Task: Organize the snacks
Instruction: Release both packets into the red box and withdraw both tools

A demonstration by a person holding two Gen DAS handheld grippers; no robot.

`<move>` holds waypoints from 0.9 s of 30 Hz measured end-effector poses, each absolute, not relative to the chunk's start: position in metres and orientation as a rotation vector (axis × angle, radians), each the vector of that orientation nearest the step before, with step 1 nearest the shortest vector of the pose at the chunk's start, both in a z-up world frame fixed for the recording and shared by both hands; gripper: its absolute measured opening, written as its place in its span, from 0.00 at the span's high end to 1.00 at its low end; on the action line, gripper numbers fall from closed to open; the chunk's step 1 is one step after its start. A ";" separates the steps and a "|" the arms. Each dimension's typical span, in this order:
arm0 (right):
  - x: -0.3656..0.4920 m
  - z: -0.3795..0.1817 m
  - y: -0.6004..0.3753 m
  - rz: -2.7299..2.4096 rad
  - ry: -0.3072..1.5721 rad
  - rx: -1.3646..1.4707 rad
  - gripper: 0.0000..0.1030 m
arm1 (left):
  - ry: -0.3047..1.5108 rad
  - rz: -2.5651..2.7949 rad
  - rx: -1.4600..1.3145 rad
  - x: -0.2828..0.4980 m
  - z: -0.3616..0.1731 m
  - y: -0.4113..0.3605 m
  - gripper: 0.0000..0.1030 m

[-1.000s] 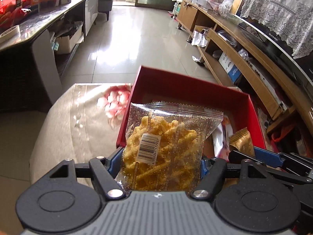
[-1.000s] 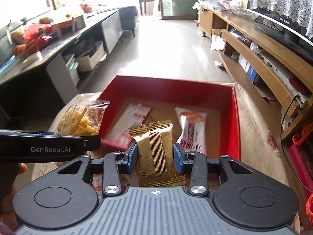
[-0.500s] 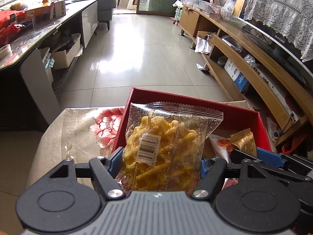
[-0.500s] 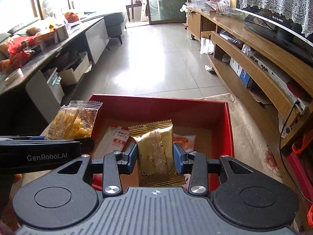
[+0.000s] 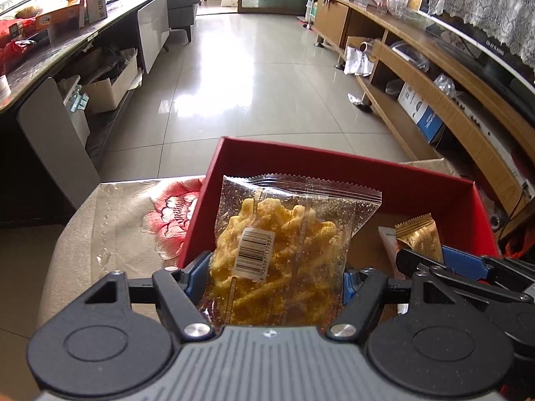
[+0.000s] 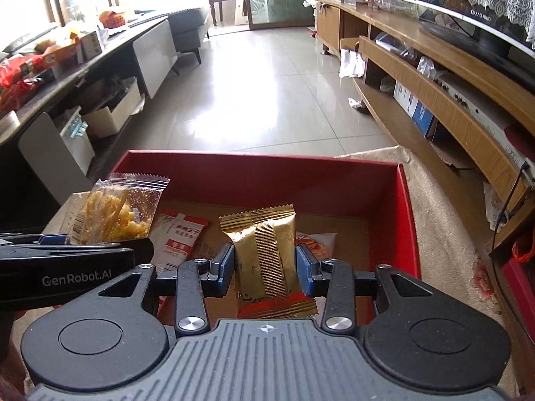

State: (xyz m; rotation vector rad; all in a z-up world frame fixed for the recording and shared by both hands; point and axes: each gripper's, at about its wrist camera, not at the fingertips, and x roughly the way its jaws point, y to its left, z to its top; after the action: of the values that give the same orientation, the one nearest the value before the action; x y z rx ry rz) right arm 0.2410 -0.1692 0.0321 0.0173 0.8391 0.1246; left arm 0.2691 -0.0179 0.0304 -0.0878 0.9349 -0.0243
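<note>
My left gripper (image 5: 274, 275) is shut on a clear bag of yellow twisted snacks (image 5: 284, 244) with a barcode label, held upright over the near left part of a red box (image 5: 301, 163). My right gripper (image 6: 265, 264) is shut on a gold foil packet (image 6: 264, 244), held over the middle of the red box (image 6: 254, 170). The gold packet (image 5: 419, 237) and the right gripper (image 5: 444, 260) also show at the right of the left wrist view. On the box's brown floor lie a white-and-red sachet (image 6: 179, 237) and another red-printed sachet (image 6: 317, 244).
The box stands on a beige cloth with red flowers (image 5: 167, 214). Beyond lies a tiled floor (image 6: 267, 93). A long wooden TV unit (image 6: 434, 77) runs along the right. A dark counter with boxes and bags (image 6: 50, 63) runs along the left.
Both grippers have pulled back and tilted up over the box with their packets still held; the box looks farther and lower in both views, with more floor showing.
</note>
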 end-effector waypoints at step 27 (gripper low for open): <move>0.252 0.014 -0.174 0.111 0.849 0.018 0.44 | 0.989 -0.002 -0.044 0.277 0.010 -0.026 0.34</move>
State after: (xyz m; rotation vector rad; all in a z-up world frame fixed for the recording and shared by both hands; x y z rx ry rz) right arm 0.2516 -0.1739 0.0144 0.0177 0.8492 0.1115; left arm 0.2773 -0.0257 0.0099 -0.0436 0.9886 -0.0019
